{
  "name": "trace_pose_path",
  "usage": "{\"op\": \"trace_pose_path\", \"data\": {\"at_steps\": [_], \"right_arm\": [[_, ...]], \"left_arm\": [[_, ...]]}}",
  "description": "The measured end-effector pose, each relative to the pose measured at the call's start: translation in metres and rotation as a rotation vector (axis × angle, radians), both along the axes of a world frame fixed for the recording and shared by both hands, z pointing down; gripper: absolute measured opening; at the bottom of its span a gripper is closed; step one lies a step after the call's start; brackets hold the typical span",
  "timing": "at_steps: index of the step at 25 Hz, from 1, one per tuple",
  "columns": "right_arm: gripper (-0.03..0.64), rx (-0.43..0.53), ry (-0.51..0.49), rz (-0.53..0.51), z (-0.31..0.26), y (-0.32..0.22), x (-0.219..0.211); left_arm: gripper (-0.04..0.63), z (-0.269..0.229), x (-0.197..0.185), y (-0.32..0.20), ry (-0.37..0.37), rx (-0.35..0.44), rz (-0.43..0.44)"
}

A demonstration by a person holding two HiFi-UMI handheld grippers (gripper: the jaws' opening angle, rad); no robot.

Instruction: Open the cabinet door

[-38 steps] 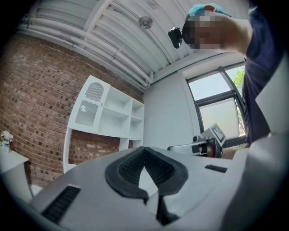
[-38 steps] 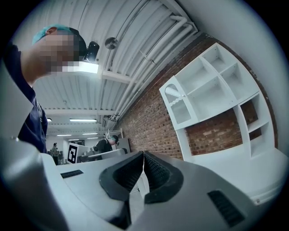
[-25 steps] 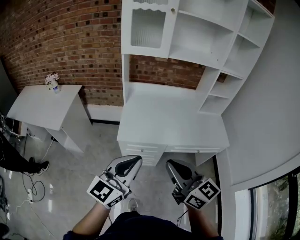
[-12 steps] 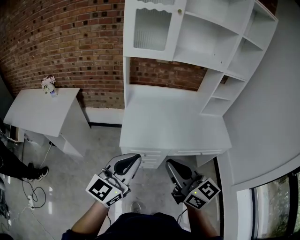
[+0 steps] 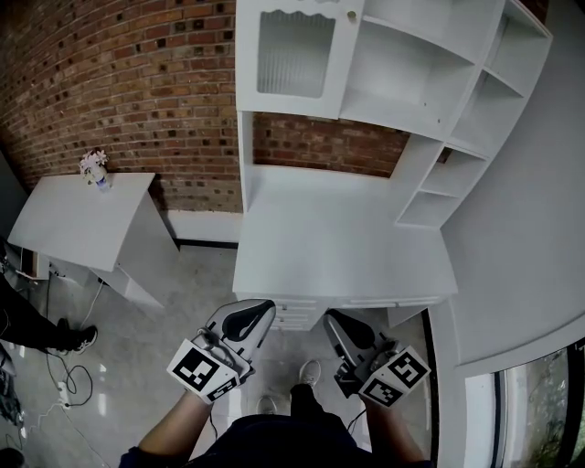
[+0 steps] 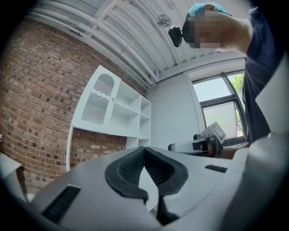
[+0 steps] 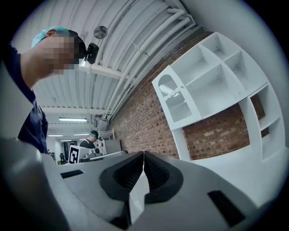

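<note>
A red brick wall (image 5: 119, 82) fills the back of the room in the head view, and a plain white wall (image 5: 521, 210) runs down the right side. Against the brick stands a tall white desk unit. Its broad bare desktop (image 5: 338, 238) lies below an upper section of open shelves (image 5: 430, 64), which step down toward the right. The cabinet door (image 5: 291, 55) closes off the upper left compartment of that section. It is a white frame round a ribbed, frosted-looking panel with a scalloped top edge, and it sits flush and shut, with a small round knob (image 5: 351, 15) at its upper right corner. The same door shows in the left gripper view (image 6: 97, 101) and in the right gripper view (image 7: 174, 97), well apart from both tools.

To the left of the desk unit stands a smaller white side table (image 5: 78, 215), with a little vase of flowers (image 5: 95, 166) at its back corner. The grey floor (image 5: 155, 347) carries a loose cable (image 5: 64, 366) near the left edge.

Low in the frame, in front of the desk's drawers (image 5: 292, 311), the person holds both tools level, side by side and pointing at the desk. The left gripper (image 5: 251, 315) has its ribbed black pads pressed together at the tips with nothing between them (its own camera shows this plainly (image 6: 144, 151)). The right gripper (image 5: 343, 327) is likewise pinched closed on nothing (image 7: 143, 155). Neither touches the furniture. The person's shoe (image 5: 309, 372) shows between the two arms.
</note>
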State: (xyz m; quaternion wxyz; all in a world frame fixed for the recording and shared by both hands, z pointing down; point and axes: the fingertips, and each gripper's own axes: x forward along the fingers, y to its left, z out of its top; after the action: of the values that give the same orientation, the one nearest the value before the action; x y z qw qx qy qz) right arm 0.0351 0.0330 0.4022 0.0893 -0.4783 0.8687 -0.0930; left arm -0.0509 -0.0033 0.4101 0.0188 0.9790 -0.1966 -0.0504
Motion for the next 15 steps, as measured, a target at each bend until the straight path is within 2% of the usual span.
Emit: {"op": "trace_pose_path", "data": {"at_steps": [15], "right_arm": [[0.026,0.003,-0.036,-0.085,0.006,-0.108,0.092]], "left_arm": [[0.008,0.001,0.085,-0.1,-0.044,0.013,-0.081]]}}
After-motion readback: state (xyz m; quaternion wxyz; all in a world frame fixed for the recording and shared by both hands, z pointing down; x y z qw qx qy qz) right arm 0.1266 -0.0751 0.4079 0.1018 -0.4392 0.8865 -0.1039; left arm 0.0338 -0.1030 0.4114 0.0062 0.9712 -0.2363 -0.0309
